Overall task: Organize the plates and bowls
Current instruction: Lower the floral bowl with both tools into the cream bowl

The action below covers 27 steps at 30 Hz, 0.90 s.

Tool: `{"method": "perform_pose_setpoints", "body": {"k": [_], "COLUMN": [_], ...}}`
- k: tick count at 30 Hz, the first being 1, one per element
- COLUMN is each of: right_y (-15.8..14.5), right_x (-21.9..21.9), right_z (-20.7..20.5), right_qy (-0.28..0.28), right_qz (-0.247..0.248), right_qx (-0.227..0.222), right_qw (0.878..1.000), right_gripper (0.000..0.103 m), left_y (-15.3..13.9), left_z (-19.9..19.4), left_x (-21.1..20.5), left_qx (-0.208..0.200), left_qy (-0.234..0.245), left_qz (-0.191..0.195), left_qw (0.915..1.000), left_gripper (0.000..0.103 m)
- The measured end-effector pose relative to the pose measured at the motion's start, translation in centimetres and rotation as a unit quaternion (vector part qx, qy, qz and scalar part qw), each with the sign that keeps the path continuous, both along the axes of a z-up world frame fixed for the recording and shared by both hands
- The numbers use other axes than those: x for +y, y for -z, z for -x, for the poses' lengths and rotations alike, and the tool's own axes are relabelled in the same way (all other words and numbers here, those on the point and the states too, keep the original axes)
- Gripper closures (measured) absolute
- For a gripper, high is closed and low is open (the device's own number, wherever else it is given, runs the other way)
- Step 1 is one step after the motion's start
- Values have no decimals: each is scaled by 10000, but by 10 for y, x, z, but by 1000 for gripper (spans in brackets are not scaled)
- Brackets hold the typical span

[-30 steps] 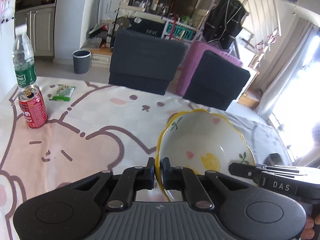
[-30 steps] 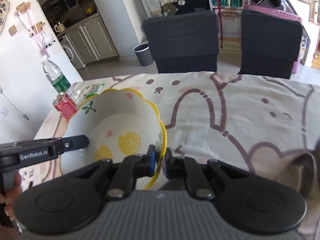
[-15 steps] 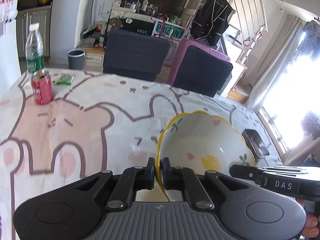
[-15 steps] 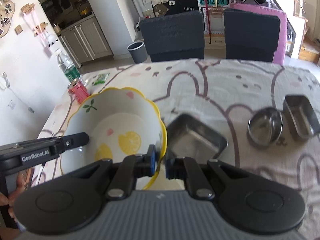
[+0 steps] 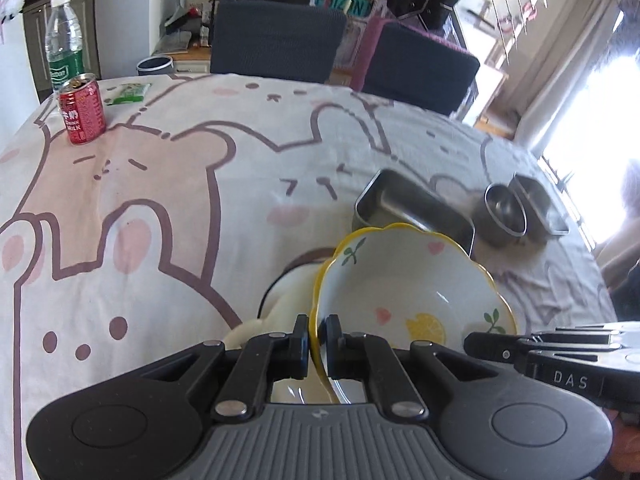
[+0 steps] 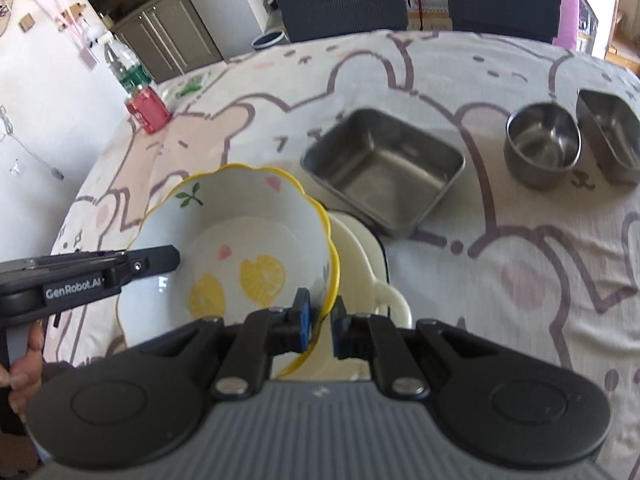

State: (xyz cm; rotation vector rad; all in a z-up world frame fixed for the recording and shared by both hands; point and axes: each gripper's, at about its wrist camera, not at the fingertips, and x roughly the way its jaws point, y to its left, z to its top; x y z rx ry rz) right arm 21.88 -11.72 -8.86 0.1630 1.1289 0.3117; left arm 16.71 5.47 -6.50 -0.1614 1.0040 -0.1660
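Observation:
A white bowl (image 5: 408,292) with a yellow scalloped rim and lemon prints hangs between both grippers. My left gripper (image 5: 317,324) is shut on the bowl's left rim. My right gripper (image 6: 321,306) is shut on the opposite rim of the bowl (image 6: 240,248). Directly beneath it lies a cream dish (image 6: 360,248) with a handle, partly hidden by the bowl. Just beyond stand a square steel tray (image 6: 384,168), a round steel bowl (image 6: 542,144) and a small steel tin (image 6: 610,136).
A red can (image 5: 82,110), a water bottle (image 5: 66,46) and a green packet (image 5: 128,92) sit at the far left of the bear-print tablecloth. Two dark chairs (image 5: 276,36) stand behind the table. A hand (image 6: 20,376) grips the left tool.
Both grippers carried the bowl back toward the near side and lower. The steel containers and then the cream dish came into view under and beyond the bowl.

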Motion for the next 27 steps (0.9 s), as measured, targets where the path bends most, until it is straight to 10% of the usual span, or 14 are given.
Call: {"method": "perform_pose_setpoints", "body": {"k": [27], "right_y": [13], "right_x": [10], "right_z": [13], "right_qy": [-268], "right_qz": [620], "right_qx": [101], "right_qw": [9977], "right_gripper": [91], "left_y": [28], "left_z": [1], "left_x": [-23], "left_qx": [352], "left_qy": [631], "left_qz": [-734], "left_qw": [9947], "left_gripper": [86]}}
